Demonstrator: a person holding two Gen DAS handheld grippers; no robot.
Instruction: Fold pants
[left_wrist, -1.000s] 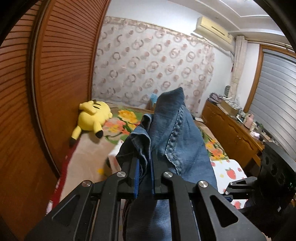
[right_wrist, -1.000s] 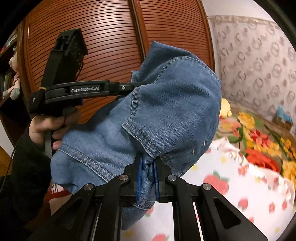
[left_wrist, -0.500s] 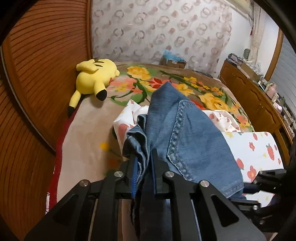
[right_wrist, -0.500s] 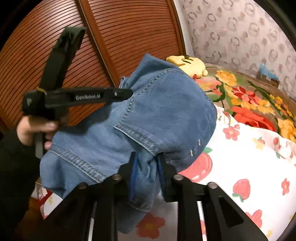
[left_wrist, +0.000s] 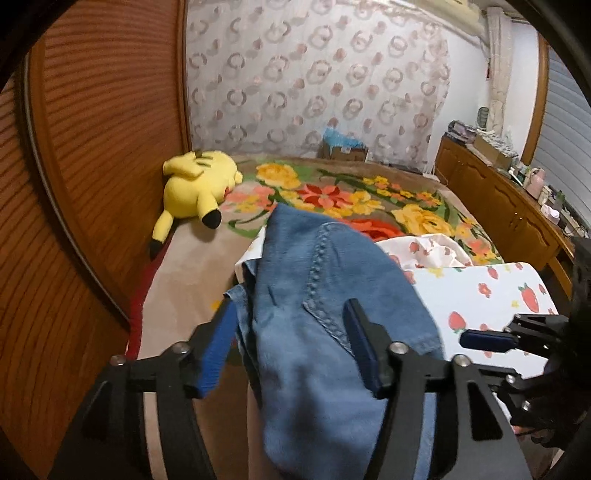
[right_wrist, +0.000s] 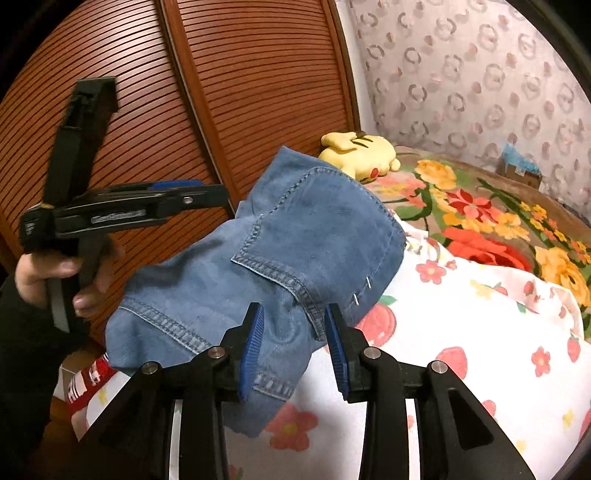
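The folded blue denim pants (left_wrist: 325, 317) lie in a mound on the near end of the bed; they also show in the right wrist view (right_wrist: 295, 258). My left gripper (left_wrist: 291, 332) is open, its blue-padded fingers spread on either side of the denim. My right gripper (right_wrist: 293, 332) is open too, its jaws apart around the near hem of the pants. In the right wrist view the left gripper (right_wrist: 207, 192) shows at the left, held in a hand, clear of the cloth. The right gripper's fingertip (left_wrist: 487, 339) shows at the right of the left wrist view.
A white strawberry-print sheet (right_wrist: 461, 332) lies under the pants over a floral blanket (left_wrist: 351, 195). A yellow plush toy (left_wrist: 195, 184) lies by the slatted wooden wardrobe (right_wrist: 240, 92) on the left. A wooden dresser (left_wrist: 498, 199) with small items stands on the right.
Both grippers have opened and let go of the pants. The pants have come down from held in the air to lying on the bed.
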